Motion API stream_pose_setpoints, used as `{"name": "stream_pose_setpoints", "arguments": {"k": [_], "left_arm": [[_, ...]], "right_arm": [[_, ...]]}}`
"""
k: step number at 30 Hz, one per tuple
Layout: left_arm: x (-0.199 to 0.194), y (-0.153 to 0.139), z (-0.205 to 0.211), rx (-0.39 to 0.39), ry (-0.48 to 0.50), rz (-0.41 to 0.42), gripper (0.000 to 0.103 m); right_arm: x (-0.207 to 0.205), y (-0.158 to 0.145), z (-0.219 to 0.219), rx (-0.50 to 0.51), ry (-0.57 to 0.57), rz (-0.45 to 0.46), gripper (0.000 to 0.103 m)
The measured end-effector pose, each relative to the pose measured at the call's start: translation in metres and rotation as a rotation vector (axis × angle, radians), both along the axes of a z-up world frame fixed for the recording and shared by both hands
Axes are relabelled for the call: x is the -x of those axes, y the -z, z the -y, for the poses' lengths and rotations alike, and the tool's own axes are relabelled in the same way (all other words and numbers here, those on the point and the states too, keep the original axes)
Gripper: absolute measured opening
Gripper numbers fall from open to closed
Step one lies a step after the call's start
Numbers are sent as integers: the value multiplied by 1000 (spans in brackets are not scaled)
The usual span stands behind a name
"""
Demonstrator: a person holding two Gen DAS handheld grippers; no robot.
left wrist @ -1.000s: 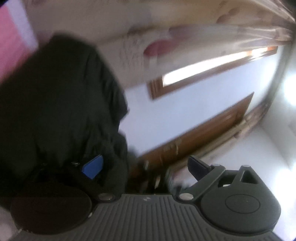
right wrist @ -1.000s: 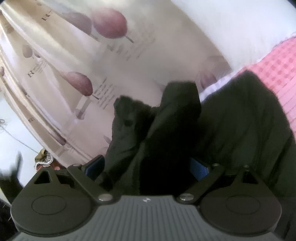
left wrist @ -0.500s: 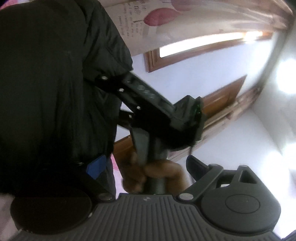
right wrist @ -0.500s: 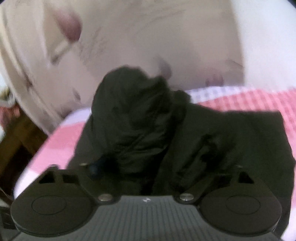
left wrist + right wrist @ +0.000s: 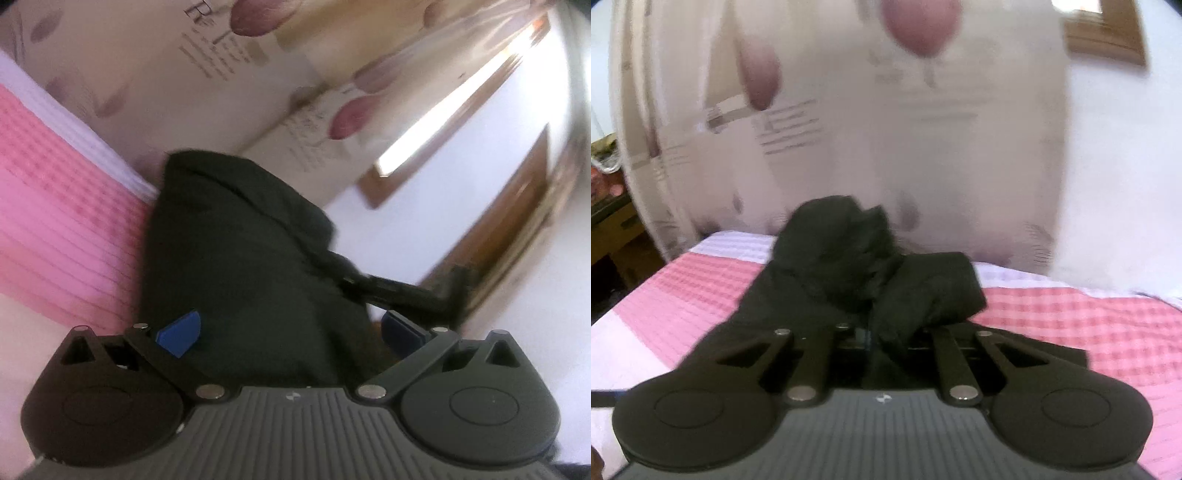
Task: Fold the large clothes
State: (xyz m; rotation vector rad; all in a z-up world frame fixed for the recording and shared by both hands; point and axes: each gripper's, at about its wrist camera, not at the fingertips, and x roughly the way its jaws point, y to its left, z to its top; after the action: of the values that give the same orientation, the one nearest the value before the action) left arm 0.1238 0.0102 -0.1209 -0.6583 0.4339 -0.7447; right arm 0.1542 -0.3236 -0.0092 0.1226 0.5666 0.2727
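Observation:
A large black garment (image 5: 871, 280) lies bunched on a pink checked bed cover (image 5: 1071, 325). My right gripper (image 5: 879, 339) is shut on a fold of it, which rises in a heap just beyond the jaws. In the left wrist view the same black garment (image 5: 236, 266) hangs between the blue pads (image 5: 181, 332). My left gripper (image 5: 288, 332) is open, with cloth lying across the gap. The right gripper's dark arm (image 5: 399, 288) pokes out from the cloth's right side.
A cream curtain with purple flower prints (image 5: 849, 129) hangs right behind the bed. A wooden window frame (image 5: 443, 122) and a wooden door (image 5: 517, 221) are on the white wall. Cluttered furniture (image 5: 609, 206) stands left of the bed.
The right gripper has closed on the black cloth and swung level over the bed. The left view has swung, so the cloth now sits lower and the pink cover shows at left.

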Motion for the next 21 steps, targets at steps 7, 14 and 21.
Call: {"name": "stream_pose_setpoints", "arguments": {"k": [7, 14, 21], "left_arm": [[-17, 28, -1, 85, -32, -82, 103], [-18, 28, 2, 68, -8, -63, 103], [-13, 28, 4, 33, 3, -64, 103]], "right_arm": [[6, 13, 55, -225, 100, -60, 42], [41, -25, 28, -226, -19, 35, 61], [-6, 31, -48, -135, -139, -181, 35]]}}
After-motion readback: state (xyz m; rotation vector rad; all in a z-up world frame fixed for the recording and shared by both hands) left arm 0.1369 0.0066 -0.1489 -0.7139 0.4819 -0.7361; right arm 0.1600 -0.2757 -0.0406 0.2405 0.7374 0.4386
